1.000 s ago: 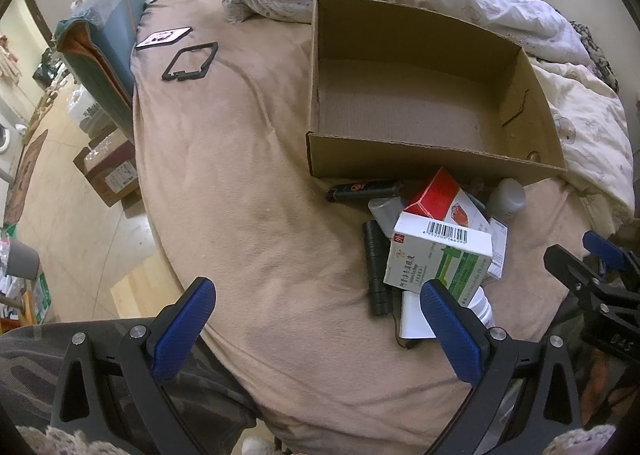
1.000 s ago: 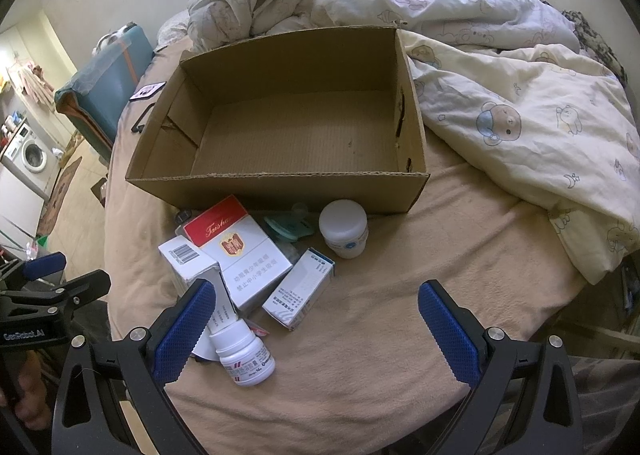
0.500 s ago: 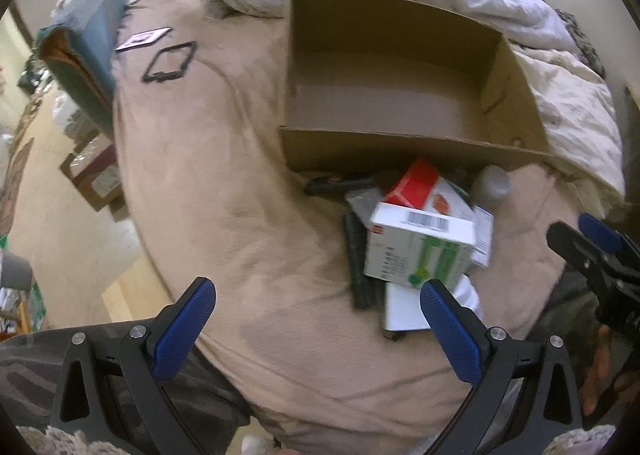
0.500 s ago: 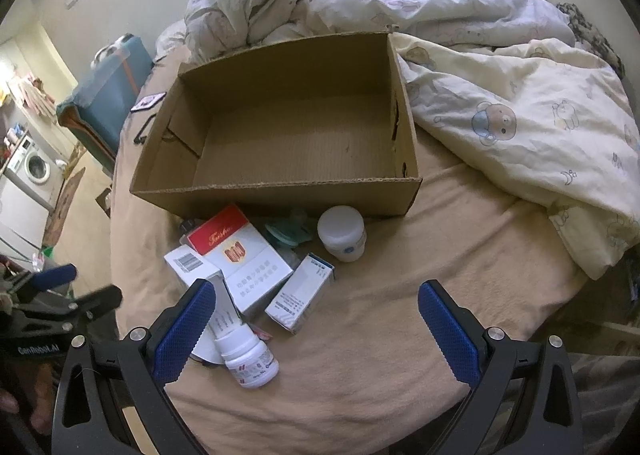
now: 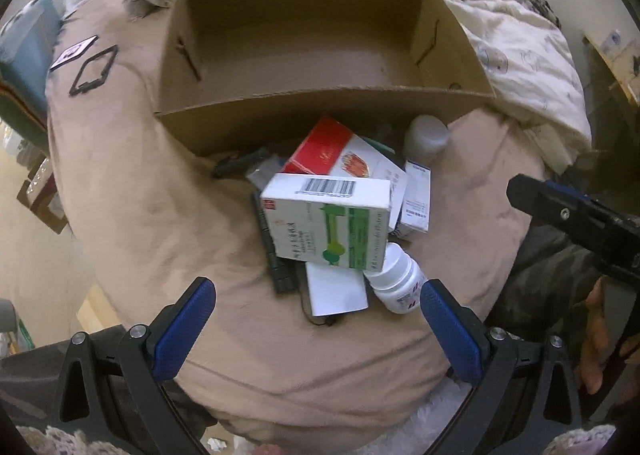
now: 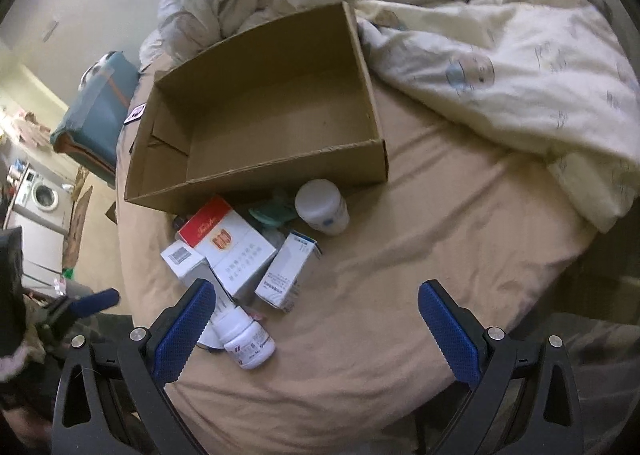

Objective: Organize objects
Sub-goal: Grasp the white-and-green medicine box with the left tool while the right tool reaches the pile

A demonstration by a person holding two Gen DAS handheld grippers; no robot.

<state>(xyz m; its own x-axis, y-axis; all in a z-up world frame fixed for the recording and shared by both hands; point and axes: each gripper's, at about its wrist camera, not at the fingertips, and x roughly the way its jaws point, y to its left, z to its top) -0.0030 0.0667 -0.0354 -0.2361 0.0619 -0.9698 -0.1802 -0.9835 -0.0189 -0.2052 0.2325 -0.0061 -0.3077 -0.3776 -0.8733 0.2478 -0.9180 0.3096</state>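
An empty cardboard box [image 5: 224, 131] [image 6: 260, 183] sits on the beige bed. In front of it lies a heap: a white and green medicine box [image 5: 332, 231], a red and white carton [image 5: 340, 155] [image 6: 228, 243], a small white and blue box [image 5: 416, 199] [image 6: 288, 271], a white pill bottle [image 5: 396, 279] [image 6: 248, 339], a white jar [image 5: 426, 135] [image 6: 322, 207] and black pens [image 5: 276, 255]. My left gripper [image 5: 312, 311] hangs open just short of the heap. Nothing sits between the fingers of my open right gripper [image 6: 316, 315], right of the pill bottle.
A rumpled duvet [image 6: 500, 55] lies behind and right of the box. A teal suitcase [image 6: 100, 111] stands at the bed's left. A black frame [image 5: 94, 71] and a card [image 5: 74, 53] lie on the sheet to the left. The other gripper [image 5: 576, 215] shows at right.
My left gripper has swung right and closer, so the heap now lies centred ahead of it. The right gripper has tilted and edged nearer to the objects. Both stay open.
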